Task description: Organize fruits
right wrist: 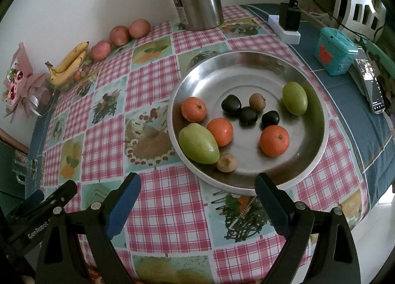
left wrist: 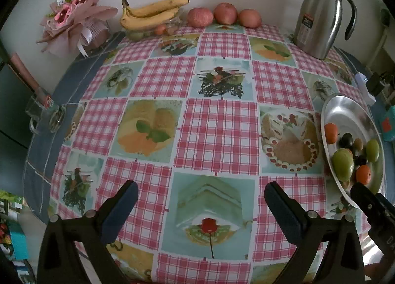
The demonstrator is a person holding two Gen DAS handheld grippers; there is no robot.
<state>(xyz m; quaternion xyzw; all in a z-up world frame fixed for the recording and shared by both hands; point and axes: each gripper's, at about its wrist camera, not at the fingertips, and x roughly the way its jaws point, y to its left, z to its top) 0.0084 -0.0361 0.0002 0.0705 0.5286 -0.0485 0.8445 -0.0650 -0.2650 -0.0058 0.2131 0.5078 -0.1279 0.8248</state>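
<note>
A steel plate (right wrist: 246, 74) holds three oranges (right wrist: 220, 132), two green mangoes (right wrist: 198, 147), three dark fruits (right wrist: 248, 116) and two small brown ones (right wrist: 227, 162). My right gripper (right wrist: 197, 182) hovers open just before the plate's near rim, with nothing between its fingers. My left gripper (left wrist: 201, 192) stands open and bare over the checked tablecloth, left of the plate (left wrist: 345, 111). Along the far wall lie bananas (left wrist: 150, 14) on a glass bowl and three red apples (left wrist: 225, 13), also seen as bananas (right wrist: 70, 63) and apples (right wrist: 119, 35) in the right wrist view.
A steel thermos jug (left wrist: 321, 17) stands at the back right. A pink bouquet (left wrist: 71, 14) sits at the back left. Right of the plate are a teal box (right wrist: 335, 50), a phone (right wrist: 370, 86) and a charger on a power strip (right wrist: 290, 16).
</note>
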